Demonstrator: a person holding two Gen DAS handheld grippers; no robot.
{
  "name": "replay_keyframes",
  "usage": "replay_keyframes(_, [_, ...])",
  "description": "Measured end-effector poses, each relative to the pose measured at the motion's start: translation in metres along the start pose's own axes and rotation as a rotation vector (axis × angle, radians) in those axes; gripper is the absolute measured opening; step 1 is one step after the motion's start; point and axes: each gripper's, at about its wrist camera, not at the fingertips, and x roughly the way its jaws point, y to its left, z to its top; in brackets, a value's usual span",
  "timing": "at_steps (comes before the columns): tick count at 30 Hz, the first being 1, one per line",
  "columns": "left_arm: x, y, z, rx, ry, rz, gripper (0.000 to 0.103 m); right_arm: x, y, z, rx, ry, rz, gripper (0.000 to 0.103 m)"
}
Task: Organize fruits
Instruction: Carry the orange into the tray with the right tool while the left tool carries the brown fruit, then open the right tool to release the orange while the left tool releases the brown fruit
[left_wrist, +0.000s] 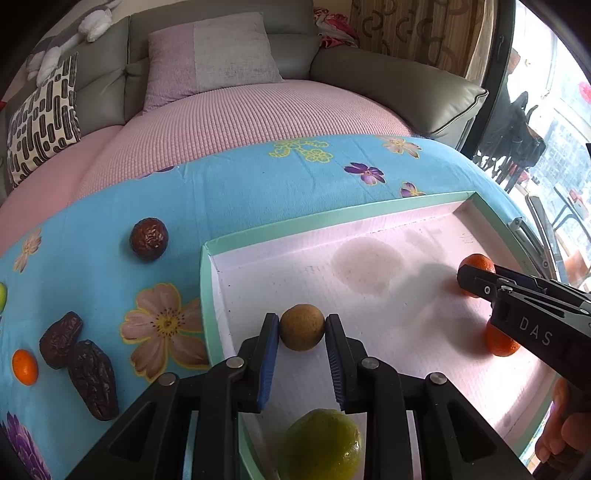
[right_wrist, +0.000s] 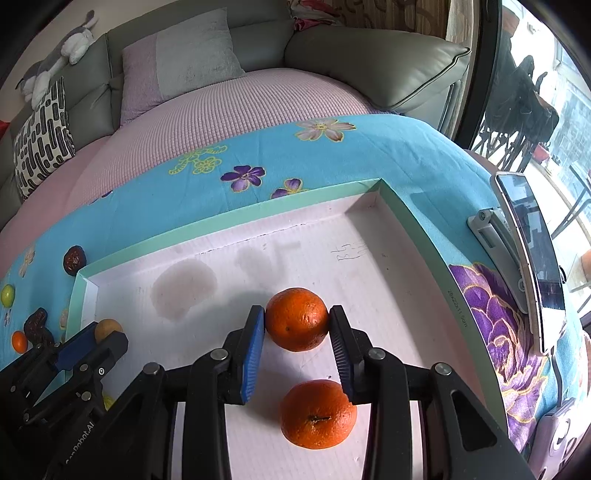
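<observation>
Landmark: the tray (left_wrist: 207, 280), a shallow box with a pale green rim, lying on the blue flowered cloth (left_wrist: 229, 192); I place everything else by it.
Left gripper (left_wrist: 302, 328): I have it over the tray's left end, blue pads pinching a small brown fruit (left_wrist: 302, 326) that sits low, at or just above the tray floor; I cannot tell which.
Right gripper (right_wrist: 297, 321): at the tray's right part, pads pressed to both sides of an orange (right_wrist: 297, 319).
Second orange (right_wrist: 317, 413): on the tray floor just nearer me than the held one, under the right jaw.
Green citrus (left_wrist: 321, 443): inside the tray, below the left gripper's body.
Outside the tray, to its left on the cloth: a round dark fruit (left_wrist: 149, 239), two wrinkled dates (left_wrist: 79, 358), a tiny orange fruit (left_wrist: 24, 366), and a green one at the frame edge.
Step in hand, as I judge it: setting both held fruits down in the tray.
How I would do it well: lower until each fruit bears on the floor, spread the pads slowly so neither rolls, and lift the right gripper straight up to avoid nudging the second orange.
</observation>
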Motion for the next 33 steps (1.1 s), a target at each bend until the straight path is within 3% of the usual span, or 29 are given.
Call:
replay_keyframes(14, [-0.003,0.001,0.001,-0.001,0.007,0.001,0.029,0.005,0.0,-0.001,-0.01,0.028,0.001,0.039])
replay_keyframes(18, [-0.007,0.002,0.001,-0.003,0.001,0.001,0.029,0.004,0.001,-0.001,-0.016,0.025,0.008,0.056])
replay_keyframes(33, [-0.033,0.009,0.005,-0.016,-0.051,0.002,0.034,-0.012,-0.003,0.002,0.002,-0.003,0.011,0.057])
